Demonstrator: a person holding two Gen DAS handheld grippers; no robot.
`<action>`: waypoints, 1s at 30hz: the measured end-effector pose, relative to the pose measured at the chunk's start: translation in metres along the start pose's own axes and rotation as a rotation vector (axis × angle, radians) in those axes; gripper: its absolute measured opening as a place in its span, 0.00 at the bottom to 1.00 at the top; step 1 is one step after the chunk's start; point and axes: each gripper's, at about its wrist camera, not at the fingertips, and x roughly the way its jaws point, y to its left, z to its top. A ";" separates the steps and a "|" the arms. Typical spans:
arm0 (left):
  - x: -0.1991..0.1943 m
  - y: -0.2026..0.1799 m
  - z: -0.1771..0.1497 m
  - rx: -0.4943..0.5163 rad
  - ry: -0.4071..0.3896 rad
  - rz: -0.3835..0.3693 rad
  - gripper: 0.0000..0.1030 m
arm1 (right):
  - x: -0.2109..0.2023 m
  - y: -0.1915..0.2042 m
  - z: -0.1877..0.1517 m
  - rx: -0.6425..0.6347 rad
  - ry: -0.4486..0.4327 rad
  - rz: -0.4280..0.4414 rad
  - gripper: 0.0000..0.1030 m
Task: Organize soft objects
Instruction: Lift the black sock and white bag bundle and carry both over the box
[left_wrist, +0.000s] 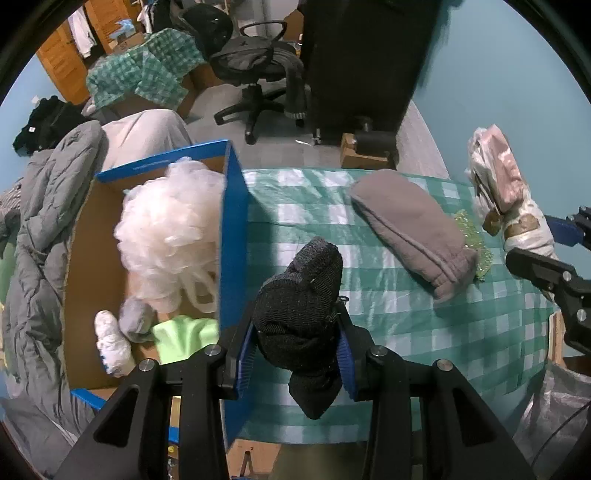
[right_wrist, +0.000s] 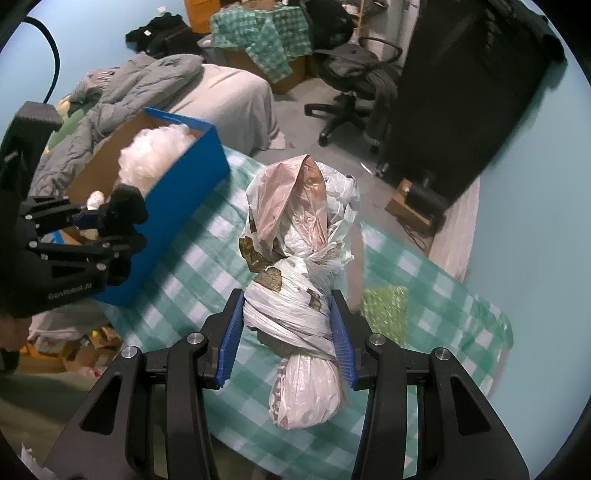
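Note:
My left gripper (left_wrist: 295, 328) is shut on a black knit sock (left_wrist: 301, 306) and holds it above the checked cloth, just right of the blue cardboard box (left_wrist: 232, 206). The box holds a white mesh pouf (left_wrist: 166, 229), a white-and-grey sock bundle (left_wrist: 110, 339) and a light green cloth (left_wrist: 184, 334). My right gripper (right_wrist: 286, 332) is shut on a bundle of plastic bags (right_wrist: 295, 266) and holds it above the table; that bundle also shows in the left wrist view (left_wrist: 498, 188). A grey fleece hat (left_wrist: 410, 229) and a yellow-green mesh piece (left_wrist: 474, 243) lie on the cloth.
The table has a green-and-white checked cloth (left_wrist: 424, 332). A bed with a grey quilted jacket (left_wrist: 40, 229) lies left of the box. An office chair (left_wrist: 255, 70) and a black cabinet (left_wrist: 365, 62) stand beyond the table. Clutter lies on the floor (right_wrist: 81, 343) below the table's left edge.

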 end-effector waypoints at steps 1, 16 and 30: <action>-0.001 0.003 -0.001 -0.003 -0.001 0.003 0.38 | 0.000 0.004 0.003 -0.007 -0.003 0.005 0.43; -0.010 0.080 -0.021 -0.124 0.001 0.066 0.38 | 0.022 0.084 0.049 -0.154 -0.018 0.102 0.43; -0.007 0.150 -0.039 -0.233 0.019 0.118 0.38 | 0.048 0.147 0.086 -0.252 -0.008 0.190 0.43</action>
